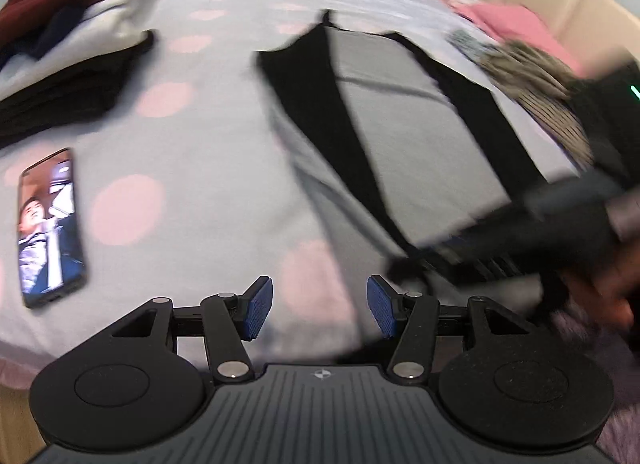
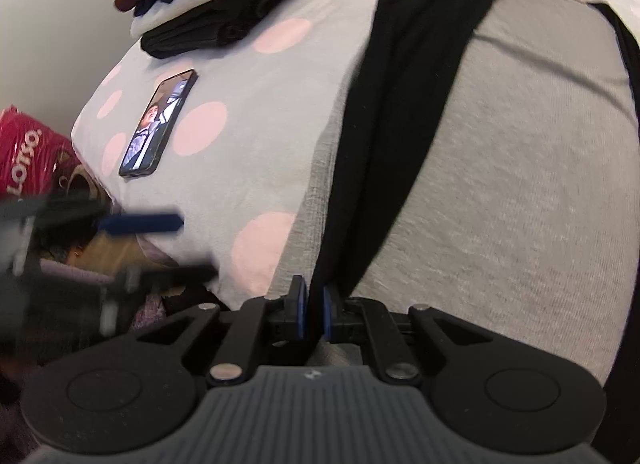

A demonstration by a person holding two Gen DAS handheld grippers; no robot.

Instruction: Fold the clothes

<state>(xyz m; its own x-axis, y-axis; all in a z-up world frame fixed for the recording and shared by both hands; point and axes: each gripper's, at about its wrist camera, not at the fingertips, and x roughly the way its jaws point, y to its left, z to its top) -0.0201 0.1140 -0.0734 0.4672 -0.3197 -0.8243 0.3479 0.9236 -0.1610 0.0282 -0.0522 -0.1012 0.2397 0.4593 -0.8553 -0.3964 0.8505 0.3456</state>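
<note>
A grey garment with black side panels [image 1: 384, 120] lies spread on the bed, also filling the right wrist view [image 2: 500, 168]. My left gripper [image 1: 320, 306] is open and empty, just above the bedsheet near the garment's near left edge. My right gripper [image 2: 315, 312] is shut on the garment's near edge, where the black panel [image 2: 384, 168] meets the grey cloth. The right gripper shows blurred in the left wrist view [image 1: 520, 232]. The left gripper shows blurred at the left of the right wrist view [image 2: 140, 224].
A phone [image 1: 50, 228] with a lit screen lies on the polka-dot sheet [image 1: 200, 136], also in the right wrist view [image 2: 160, 124]. A stack of folded clothes [image 1: 68, 56] sits at far left. Pink and patterned clothes [image 1: 532, 64] lie at far right. A red bag [image 2: 28, 148] stands beside the bed.
</note>
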